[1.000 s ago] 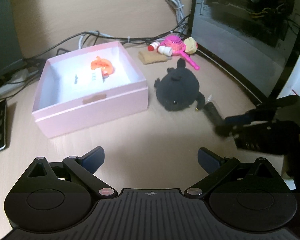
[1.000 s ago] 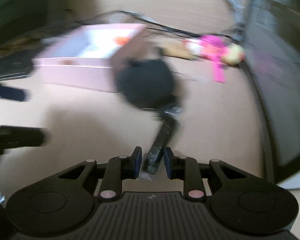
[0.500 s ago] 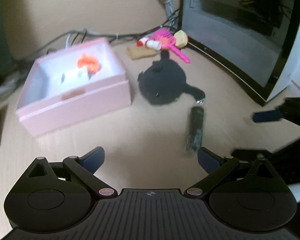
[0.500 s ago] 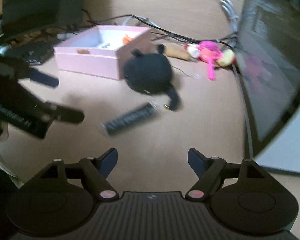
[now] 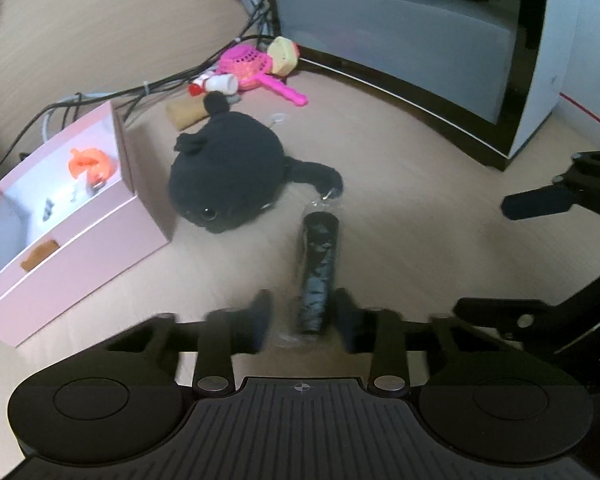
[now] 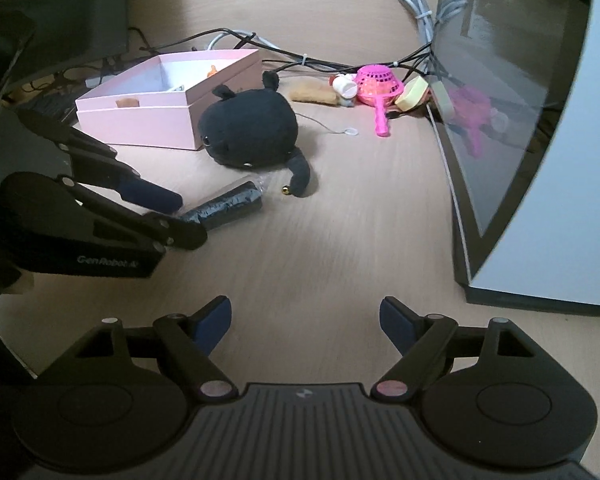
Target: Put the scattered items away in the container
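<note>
1. My left gripper's fingertips (image 5: 260, 316) smear with motion blur in the left wrist view, so I cannot tell there whether the pads touch the black cylindrical roll in clear wrap (image 5: 318, 272).
2. In the right wrist view, the left gripper (image 6: 180, 216) covers the roll's near end.
3. The pink rectangular cardboard box (image 5: 80, 248) is cut off by the left edge of the left wrist view; small grey bits (image 5: 48, 212) inside it are too small for me to identify.
4. The black round plush toy (image 6: 252, 132) hides the box's near corner in the right wrist view.
5. The right gripper (image 5: 540, 256) is cropped by the frame's right edge.
</note>
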Demonstrator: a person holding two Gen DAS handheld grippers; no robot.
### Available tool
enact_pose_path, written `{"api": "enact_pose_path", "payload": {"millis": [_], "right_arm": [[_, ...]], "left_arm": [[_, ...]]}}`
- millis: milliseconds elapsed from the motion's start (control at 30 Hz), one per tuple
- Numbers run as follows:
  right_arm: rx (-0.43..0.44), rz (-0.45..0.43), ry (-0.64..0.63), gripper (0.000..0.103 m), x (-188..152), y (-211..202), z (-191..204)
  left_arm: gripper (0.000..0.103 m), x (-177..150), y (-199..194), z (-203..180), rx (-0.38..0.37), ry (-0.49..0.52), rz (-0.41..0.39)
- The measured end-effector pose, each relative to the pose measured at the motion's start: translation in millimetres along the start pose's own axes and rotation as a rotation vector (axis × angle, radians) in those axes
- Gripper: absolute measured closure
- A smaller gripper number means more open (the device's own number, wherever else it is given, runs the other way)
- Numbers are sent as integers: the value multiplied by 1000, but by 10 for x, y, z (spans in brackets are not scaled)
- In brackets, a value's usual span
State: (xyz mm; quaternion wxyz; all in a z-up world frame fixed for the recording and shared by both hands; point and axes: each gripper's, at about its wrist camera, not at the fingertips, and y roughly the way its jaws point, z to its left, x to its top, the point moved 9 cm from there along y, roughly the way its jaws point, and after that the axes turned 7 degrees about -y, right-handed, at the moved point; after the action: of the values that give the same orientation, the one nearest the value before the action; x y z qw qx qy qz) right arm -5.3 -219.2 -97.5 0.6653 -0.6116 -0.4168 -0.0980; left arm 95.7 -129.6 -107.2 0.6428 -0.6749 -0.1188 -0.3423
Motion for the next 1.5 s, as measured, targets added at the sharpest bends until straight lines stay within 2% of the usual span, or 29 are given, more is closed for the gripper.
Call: {"api": "enact_pose_path", "payload": {"millis": [167,267,333,400,467,600,667,700,800,967,1167,1333,1500], "right_arm": [[39,-9,-47,19,72,52,156],[54,-9,-53,18,107,88,198],[69,-1,-50,18,113,116,221],[86,11,-50,18,112,148,254],[101,20,-54,15,111,174,293],[117,27,-58,8,106,202,341],[130,32,-62,0,98,217,362],[132,35,-68,0,95,224,375],[130,34,-89,0,93,227,400],[142,23,-103,0,82,225,400],[180,23,-160,0,65,215,403],[210,9,-195,0,50,200,400],[170,-31,-179,0,80,184,225]], "left_arm": [[73,-115,-135,349,67,-30,14],[67,-241,-248,667,127,-66,19],[43,-323,-308,885,176,-99,23],[35,-411,-358,1115,254,-123,24],[33,-471,-406,1302,317,-163,31],[20,-510,-509,1541,354,-312,27],[12,-499,-559,1510,318,-370,14],[8,-480,-574,1460,291,-392,7],[8,-406,-580,1235,226,-389,-7],[5,-311,-543,898,182,-373,-15],[3,-186,-365,691,228,-350,-3],[3,-97,-324,755,284,-462,-7],[3,-35,-212,761,337,-527,-1]]}}
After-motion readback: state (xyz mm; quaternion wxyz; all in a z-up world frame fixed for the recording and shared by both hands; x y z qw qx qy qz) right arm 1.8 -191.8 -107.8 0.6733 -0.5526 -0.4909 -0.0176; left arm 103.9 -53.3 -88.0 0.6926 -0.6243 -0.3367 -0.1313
